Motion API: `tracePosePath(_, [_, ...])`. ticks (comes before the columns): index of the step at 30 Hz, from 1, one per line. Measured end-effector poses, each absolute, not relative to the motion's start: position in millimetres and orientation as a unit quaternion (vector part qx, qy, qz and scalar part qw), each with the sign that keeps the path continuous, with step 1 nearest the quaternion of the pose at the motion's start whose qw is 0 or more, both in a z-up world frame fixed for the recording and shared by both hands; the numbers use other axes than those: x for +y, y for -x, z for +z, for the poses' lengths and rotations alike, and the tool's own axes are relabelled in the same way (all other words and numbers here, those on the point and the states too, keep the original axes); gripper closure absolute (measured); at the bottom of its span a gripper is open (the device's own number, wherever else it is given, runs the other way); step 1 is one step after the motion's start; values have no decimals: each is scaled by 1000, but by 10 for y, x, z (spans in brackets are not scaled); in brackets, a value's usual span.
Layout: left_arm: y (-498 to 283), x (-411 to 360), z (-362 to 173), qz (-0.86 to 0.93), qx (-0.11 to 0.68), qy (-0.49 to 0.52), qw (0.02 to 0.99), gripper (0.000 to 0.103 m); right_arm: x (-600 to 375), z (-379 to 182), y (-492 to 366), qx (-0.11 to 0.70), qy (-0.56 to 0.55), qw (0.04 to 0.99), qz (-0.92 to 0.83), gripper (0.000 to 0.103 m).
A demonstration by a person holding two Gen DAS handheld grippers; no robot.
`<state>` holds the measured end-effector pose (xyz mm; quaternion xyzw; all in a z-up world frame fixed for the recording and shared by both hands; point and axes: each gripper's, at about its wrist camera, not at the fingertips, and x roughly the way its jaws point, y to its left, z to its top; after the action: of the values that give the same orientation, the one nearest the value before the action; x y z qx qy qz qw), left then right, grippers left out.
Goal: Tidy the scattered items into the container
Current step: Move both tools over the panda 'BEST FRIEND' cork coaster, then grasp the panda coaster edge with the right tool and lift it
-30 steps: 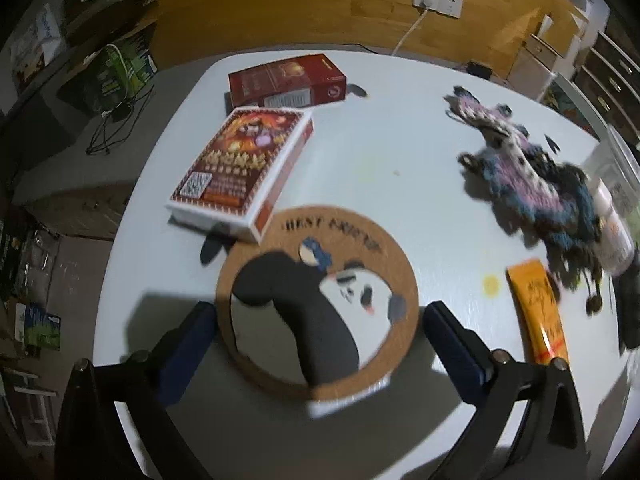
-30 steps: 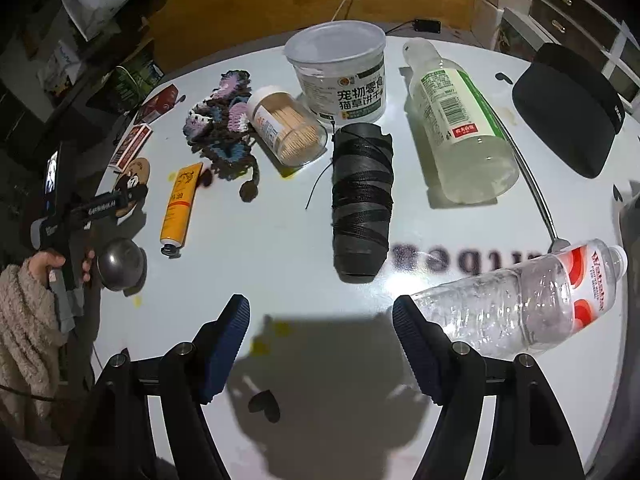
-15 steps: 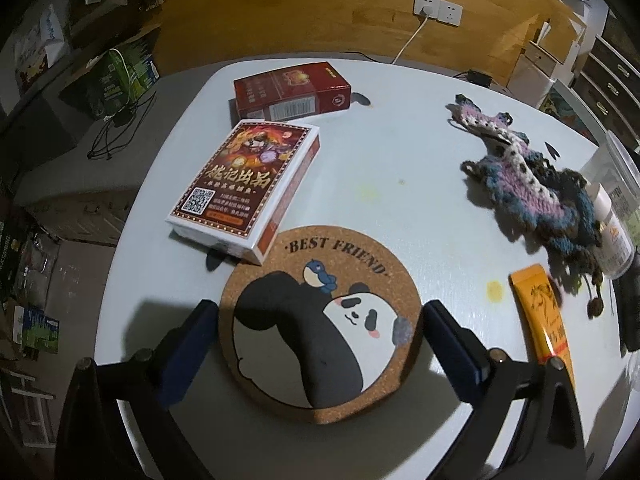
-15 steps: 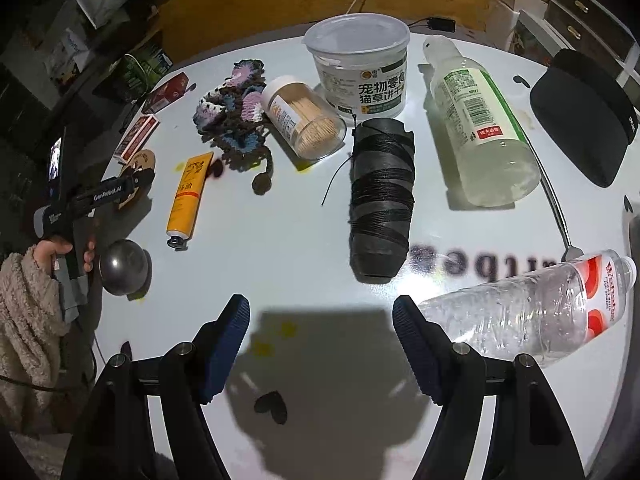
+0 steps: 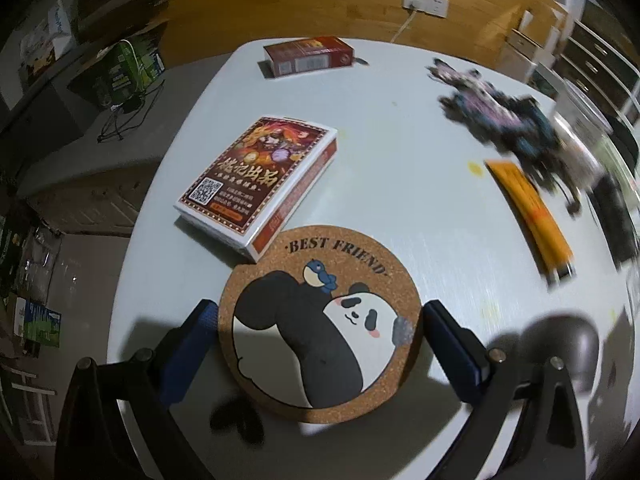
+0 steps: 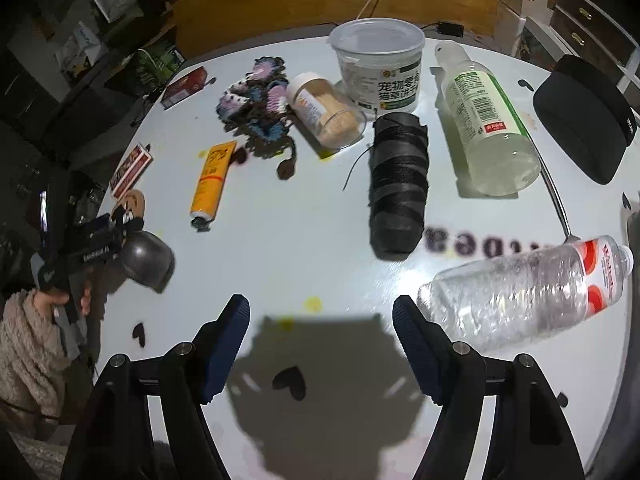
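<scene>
Left tongs (image 5: 320,328) straddle the coaster (image 5: 319,323), box (image 5: 258,180) touching its rim; right tongs (image 6: 321,330) gape over bare table (image 6: 304,248).

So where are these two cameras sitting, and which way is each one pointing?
Left wrist: rides on the left gripper, looking down along its open jaws at the panda coaster between them; only the jaws show.
Right wrist: rides on the right gripper, facing across the white table at the clutter; its open jaws show, plus the person's left hand.
Shared: the orange tube, the coaster, and the left gripper.
</scene>
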<state>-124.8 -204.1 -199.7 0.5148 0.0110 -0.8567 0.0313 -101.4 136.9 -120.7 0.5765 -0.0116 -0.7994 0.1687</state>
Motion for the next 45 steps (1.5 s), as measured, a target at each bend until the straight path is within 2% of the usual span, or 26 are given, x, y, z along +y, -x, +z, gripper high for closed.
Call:
tracePosePath(22, [-88, -1336, -1941, -848, 8, -523, -86, 3, 1320, -1225, 387, -10, -586, 212, -782, 29])
tracePosePath(35, [-491, -523, -1976, -828, -55, -520, -202, 2, 1069, -1403, 12, 19, -601, 267, -753, 29])
tracePosePath(45, [-437, 35, -1960, -808, -77, -510, -285, 2, 1378, -1722, -130, -53, -647, 245, -720, 29])
